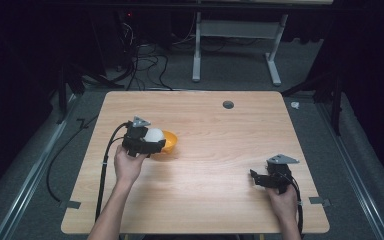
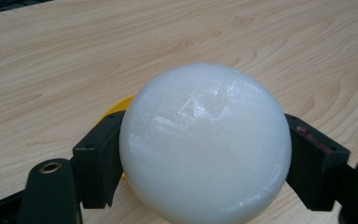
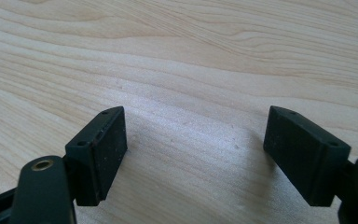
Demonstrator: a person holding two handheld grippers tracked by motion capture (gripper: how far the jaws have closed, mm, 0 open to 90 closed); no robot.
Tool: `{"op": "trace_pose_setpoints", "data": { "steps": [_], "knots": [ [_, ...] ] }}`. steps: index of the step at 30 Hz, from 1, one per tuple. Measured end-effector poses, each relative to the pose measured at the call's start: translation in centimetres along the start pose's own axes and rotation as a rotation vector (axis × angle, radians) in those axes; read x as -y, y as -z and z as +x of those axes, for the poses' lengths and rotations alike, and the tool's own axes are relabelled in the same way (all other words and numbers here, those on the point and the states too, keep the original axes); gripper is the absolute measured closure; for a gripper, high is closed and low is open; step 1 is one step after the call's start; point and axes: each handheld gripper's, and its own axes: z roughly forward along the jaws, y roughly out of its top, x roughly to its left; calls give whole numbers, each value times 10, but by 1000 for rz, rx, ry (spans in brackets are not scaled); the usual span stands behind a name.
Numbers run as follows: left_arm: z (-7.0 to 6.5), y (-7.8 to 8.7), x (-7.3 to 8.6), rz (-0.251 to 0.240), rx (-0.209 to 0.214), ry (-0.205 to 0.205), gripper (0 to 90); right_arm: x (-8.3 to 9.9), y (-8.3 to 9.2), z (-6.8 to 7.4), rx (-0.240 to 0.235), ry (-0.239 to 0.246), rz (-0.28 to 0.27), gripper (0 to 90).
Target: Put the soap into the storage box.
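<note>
In the high view, the left hand-held gripper (image 1: 152, 141) hovers over the left half of the desk (image 1: 215, 200), well in from its left edge, holding a white ball (image 1: 155, 135) right at the near rim of an orange bowl (image 1: 171, 142). The ball looks to be either going into the bowl or just lifted out of it; which of the two cannot be told. The right hand-held gripper (image 1: 258, 177) rests low near the desk's front right corner, well apart from the bowl, probably parked there so it stays out of the way.

In the left gripper view, the white ball (image 2: 205, 144) sits between the two black jaws, which press against its left and right sides at about its widest part. The jaws stand wide apart because the ball is broad, and a grip at its widest part likely keeps the smooth, glossy surface from slipping out. A sliver of the orange bowl (image 2: 119, 106) peeks out behind the ball's left side.

In the right gripper view, the right hand-held gripper (image 3: 193, 135) has its jaws spread wide with nothing between them, just above bare wood.
</note>
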Motion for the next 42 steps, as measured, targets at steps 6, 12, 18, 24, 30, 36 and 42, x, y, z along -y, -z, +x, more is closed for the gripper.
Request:
{"op": "trace_pose_setpoints", "data": {
  "steps": [6, 12, 18, 24, 30, 36, 42],
  "knots": [
    [0, -8, -3, 21, -2, -5, 238, 0, 0, 0, -2, -1, -2, 222],
    [5, -14, -4, 23, -15, 10, 238, 0, 0, 0, -1, 0, -2, 222],
    [13, -19, -4, 34, -29, 28, 238, 0, 0, 0, -1, 0, -2, 223],
    [15, -25, -3, 37, -42, 37, 238, 0, 0, 0, -1, 0, 0, 222],
    [15, -34, -2, 49, -51, 39, 238, 0, 0, 0, -2, -2, 0, 223],
    [16, -41, -2, 57, -60, 53, 238, 0, 0, 0, -2, -3, -2, 222],
    [16, -48, 0, 72, -96, 40, 238, 0, 0, 0, -2, -3, 0, 223]
  ]
}}
